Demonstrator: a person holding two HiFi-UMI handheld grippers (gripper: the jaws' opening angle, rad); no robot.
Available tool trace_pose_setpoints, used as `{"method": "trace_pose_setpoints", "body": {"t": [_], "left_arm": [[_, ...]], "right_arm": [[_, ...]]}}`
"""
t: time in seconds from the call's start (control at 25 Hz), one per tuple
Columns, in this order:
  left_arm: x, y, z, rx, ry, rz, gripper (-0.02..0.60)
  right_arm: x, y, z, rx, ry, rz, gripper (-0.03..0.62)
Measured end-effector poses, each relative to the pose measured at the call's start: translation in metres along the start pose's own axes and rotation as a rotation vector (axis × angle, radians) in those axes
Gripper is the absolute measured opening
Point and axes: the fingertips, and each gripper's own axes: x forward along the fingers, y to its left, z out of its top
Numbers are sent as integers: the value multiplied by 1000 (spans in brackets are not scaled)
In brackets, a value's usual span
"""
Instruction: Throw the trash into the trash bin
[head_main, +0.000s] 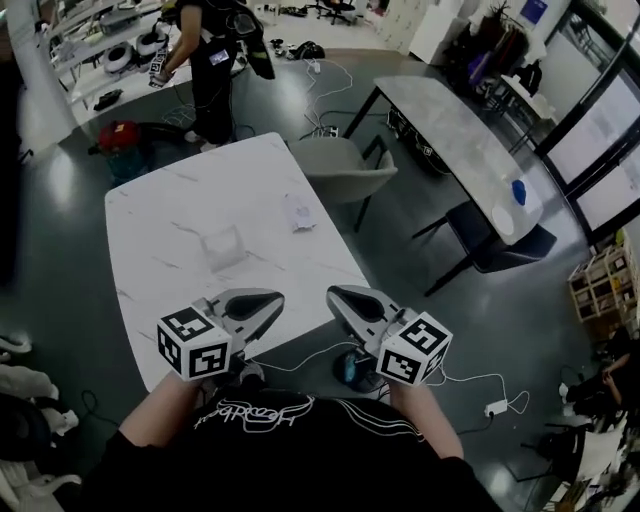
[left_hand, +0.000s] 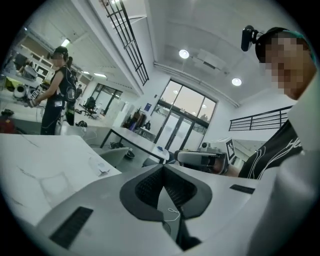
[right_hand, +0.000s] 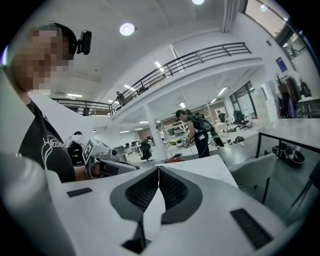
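Note:
A crumpled white piece of trash (head_main: 300, 212) lies on the white marble table (head_main: 160, 225), towards its right side; it also shows in the left gripper view as the trash (left_hand: 100, 167). A small clear wrapper-like piece (head_main: 222, 247) lies nearer the table's middle. I see no sure trash bin. My left gripper (head_main: 275, 297) and right gripper (head_main: 333, 293) are held up close to my chest, over the table's near edge, tips turned towards each other. Both are shut with nothing in them: the left gripper (left_hand: 163, 167) and right gripper (right_hand: 158, 169) show their pads meeting.
A grey chair (head_main: 340, 165) stands at the table's far right corner. A long grey table (head_main: 460, 140) stands further right. A person (head_main: 215, 60) stands beyond the far edge near a red object (head_main: 125, 135). A dark round object (head_main: 352, 368) and cables lie by my feet.

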Motion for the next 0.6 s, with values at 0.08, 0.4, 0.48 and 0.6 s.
{"method": "trace_pose_setpoints", "body": {"t": [0.08, 0.4, 0.48, 0.6], "left_arm": [[-20, 20, 10, 6, -22, 31, 3], [-85, 94, 16, -26, -58, 153, 3], [-98, 110, 9, -52, -61, 183, 3], [-120, 134, -4, -104, -69, 230, 3]], "right_arm": [[28, 7, 6, -16, 10, 34, 31], [132, 20, 6, -10, 47, 128, 31], [153, 23, 0, -2, 70, 154, 32], [187, 28, -14, 8, 117, 178, 32]]}}
